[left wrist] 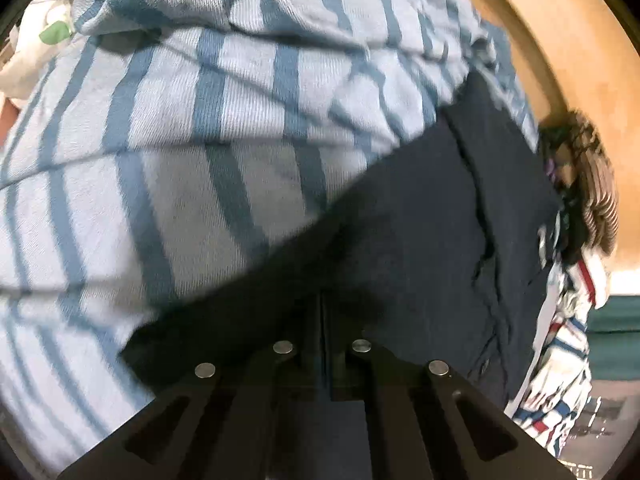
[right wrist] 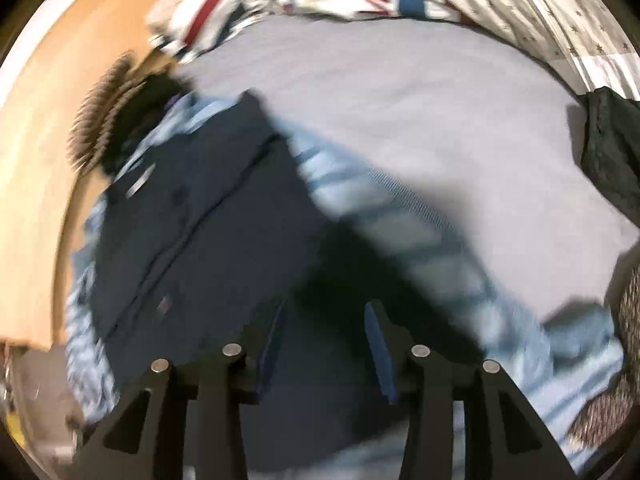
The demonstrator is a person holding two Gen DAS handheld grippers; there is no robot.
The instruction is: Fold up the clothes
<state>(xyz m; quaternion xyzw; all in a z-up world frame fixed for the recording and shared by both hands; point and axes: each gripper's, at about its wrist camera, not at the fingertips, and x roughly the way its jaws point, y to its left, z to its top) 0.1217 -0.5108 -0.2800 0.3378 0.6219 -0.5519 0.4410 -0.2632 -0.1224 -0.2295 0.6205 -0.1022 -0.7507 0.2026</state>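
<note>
Now left gripper [left wrist: 323,320] closed — right gripper [right wrist: 326,336] apart

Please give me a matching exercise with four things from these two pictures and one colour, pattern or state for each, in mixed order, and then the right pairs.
Things:
1. left gripper
2. right gripper
3. garment under both grippers
4. cloth beneath that garment

Descriptions:
A. light blue with darker blue stripes
B. jaws closed together
C. plain dark navy
D. jaws apart, nothing between the pads

Pairs: 1-B, 2-D, 3-C, 4-A
</note>
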